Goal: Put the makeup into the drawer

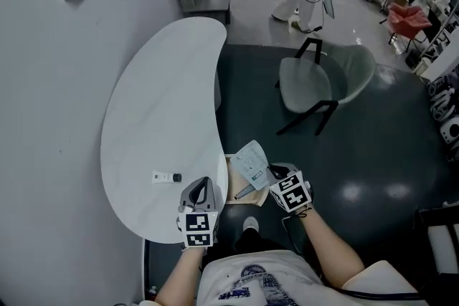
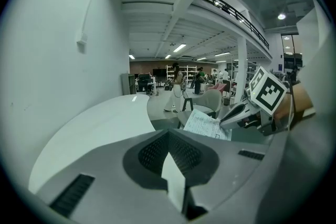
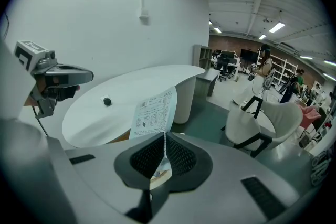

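Fingers of the right gripper (image 3: 164,136) are pressed together on the lower edge of a printed leaflet (image 3: 153,112), which stands up and away from them. Fingers of the left gripper (image 2: 168,134) meet at their tips with nothing that I can make out between them. The makeup (image 1: 166,176), a small white piece with a dark round cap, lies loose on the white worktop (image 1: 154,118), a little ahead and to the left of the left fingers and well to the left of the right ones, so no finger touches it. Just below the right fingers and the leaflet sits what looks like the open drawer (image 1: 234,195), its tan inside partly covered by the sheet. Several things could go wrong from here, as I judge it. The leaflet is thin and held only by one margin, so it may slide out or flop over the drawer mouth and block the way in. The left fingers must spread before they can take the makeup; a closed tip would only push it. If nudged on its round cap, it could roll toward the worktop's curved edge and drop. The two grippers also work near each other and may knock together.
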{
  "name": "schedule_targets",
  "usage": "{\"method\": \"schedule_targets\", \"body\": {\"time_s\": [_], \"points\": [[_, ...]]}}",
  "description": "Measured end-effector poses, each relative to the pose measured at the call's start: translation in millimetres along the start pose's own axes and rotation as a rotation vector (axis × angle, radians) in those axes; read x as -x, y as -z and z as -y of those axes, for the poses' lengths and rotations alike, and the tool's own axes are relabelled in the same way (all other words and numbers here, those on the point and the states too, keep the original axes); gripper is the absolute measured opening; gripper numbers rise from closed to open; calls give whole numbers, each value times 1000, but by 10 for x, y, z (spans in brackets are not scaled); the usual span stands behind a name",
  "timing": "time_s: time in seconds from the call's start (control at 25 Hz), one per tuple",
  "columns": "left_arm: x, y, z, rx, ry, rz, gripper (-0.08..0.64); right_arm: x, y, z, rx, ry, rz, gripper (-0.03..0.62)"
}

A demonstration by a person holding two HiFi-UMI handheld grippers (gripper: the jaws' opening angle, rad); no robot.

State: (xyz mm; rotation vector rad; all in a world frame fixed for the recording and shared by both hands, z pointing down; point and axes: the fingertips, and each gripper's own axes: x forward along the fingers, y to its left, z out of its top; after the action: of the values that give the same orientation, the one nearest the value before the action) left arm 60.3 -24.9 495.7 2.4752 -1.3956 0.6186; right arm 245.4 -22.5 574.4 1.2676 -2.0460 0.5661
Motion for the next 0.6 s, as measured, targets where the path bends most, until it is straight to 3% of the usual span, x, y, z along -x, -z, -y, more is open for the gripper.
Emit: {"method": "schedule_targets", "body": {"time_s": [0.6], "points": [[-252, 327, 97, 15, -2, -44, 41, -515, 452, -60, 12, -58, -107, 29]]}}
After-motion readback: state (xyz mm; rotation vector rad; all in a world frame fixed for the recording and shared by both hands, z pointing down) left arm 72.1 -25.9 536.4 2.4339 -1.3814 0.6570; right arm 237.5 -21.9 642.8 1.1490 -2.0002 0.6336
